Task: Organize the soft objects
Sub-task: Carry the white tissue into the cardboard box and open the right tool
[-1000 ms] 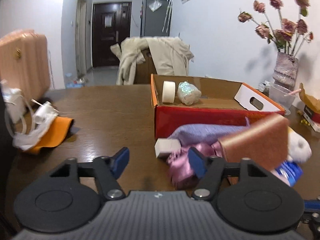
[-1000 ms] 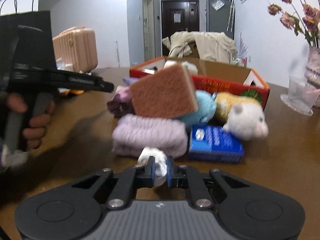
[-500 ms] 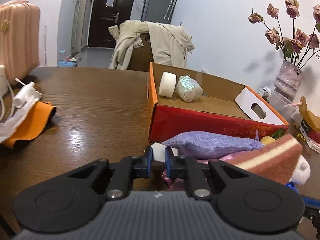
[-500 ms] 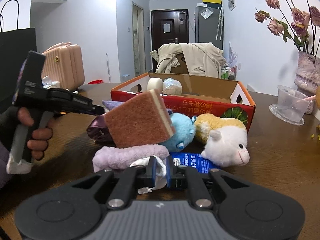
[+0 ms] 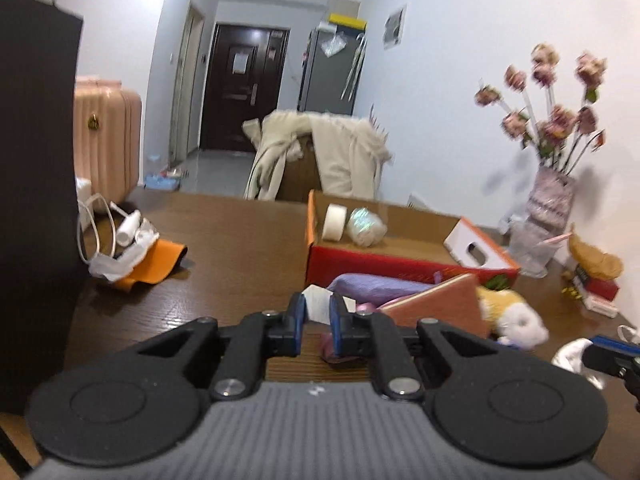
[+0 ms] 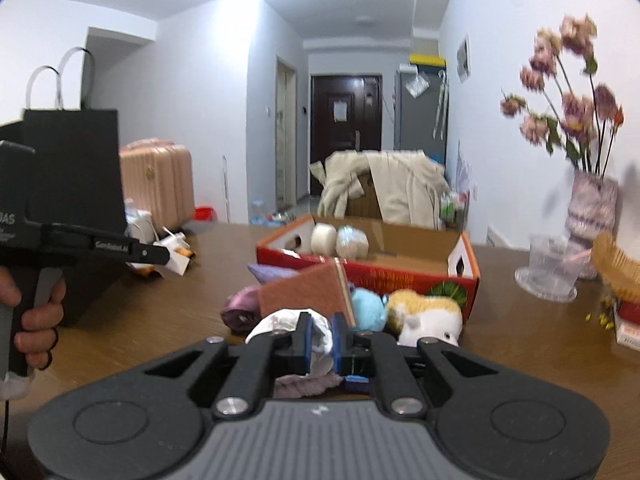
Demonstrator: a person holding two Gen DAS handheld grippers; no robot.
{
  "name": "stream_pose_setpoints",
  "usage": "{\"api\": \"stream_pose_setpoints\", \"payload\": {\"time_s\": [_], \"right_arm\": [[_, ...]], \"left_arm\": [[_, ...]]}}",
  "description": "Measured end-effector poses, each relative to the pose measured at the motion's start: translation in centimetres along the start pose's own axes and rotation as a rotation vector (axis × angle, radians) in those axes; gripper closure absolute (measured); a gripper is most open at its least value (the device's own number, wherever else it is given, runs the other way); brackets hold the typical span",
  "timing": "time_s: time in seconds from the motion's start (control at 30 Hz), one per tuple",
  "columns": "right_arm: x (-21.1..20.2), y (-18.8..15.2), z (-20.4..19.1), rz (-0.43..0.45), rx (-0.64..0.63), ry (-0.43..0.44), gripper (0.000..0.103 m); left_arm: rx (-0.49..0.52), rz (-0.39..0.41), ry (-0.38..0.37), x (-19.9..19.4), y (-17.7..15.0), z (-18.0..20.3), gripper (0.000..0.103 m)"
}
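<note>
White foam block point(image 5: 318, 307) is clenched in our left tool point(image 5: 318, 322) and crumpled white cloth point(image 6: 318, 334) in our right tool point(image 6: 320, 340), both above the counter point(image 5: 240, 256), with the red box point(image 6: 400, 276) ahead beyond the pile.

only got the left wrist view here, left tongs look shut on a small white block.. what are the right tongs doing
Observer: The right tongs are shut on a crumpled white cloth, above a lilac fluffy cloth.
Operator: anything i can't see from here
Observer: A blue plush toy sits right of the sponge, beside the yellow-and-white plush.
Operator: and my side, from over there
Observer: The white block hangs in the left tongs, off the table, left of the red box.
</note>
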State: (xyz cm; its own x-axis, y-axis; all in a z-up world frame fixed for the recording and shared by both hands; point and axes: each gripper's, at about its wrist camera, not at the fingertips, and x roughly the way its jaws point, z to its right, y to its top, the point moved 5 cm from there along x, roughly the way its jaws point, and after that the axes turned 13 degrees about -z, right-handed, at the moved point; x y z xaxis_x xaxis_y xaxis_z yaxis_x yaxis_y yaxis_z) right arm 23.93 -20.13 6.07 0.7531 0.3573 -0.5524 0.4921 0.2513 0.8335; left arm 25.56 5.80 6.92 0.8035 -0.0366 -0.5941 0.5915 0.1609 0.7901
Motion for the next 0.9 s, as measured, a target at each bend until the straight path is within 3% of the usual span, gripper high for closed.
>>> {"api": "stream_pose_setpoints", "payload": {"time_s": [0.2,0.47,0.67,0.9], "right_arm": [[-2.6,0.1,-0.9,0.045,-0.013,0.003,0.093],[-1.6,3.0,0.3,0.079,-0.038,-0.003,0.093],[4.7,10.8,4.8,0.066,-0.023,0.027,0.093],[19.0,19.7,11.2,-0.078,0.091,0.087,0.09]], "left_arm": [[0.022,0.054,-0.008,-3.5,-0.4,1.3,0.089],[0.062,0.075,-0.017,-1.9,1.7,2.3,0.089],[0.103,0.09,-0.047,3.2,7.2,3.2,0.089],[0.138,0.058,-0.01,12.6,13.4,3.5,0.088]]}}
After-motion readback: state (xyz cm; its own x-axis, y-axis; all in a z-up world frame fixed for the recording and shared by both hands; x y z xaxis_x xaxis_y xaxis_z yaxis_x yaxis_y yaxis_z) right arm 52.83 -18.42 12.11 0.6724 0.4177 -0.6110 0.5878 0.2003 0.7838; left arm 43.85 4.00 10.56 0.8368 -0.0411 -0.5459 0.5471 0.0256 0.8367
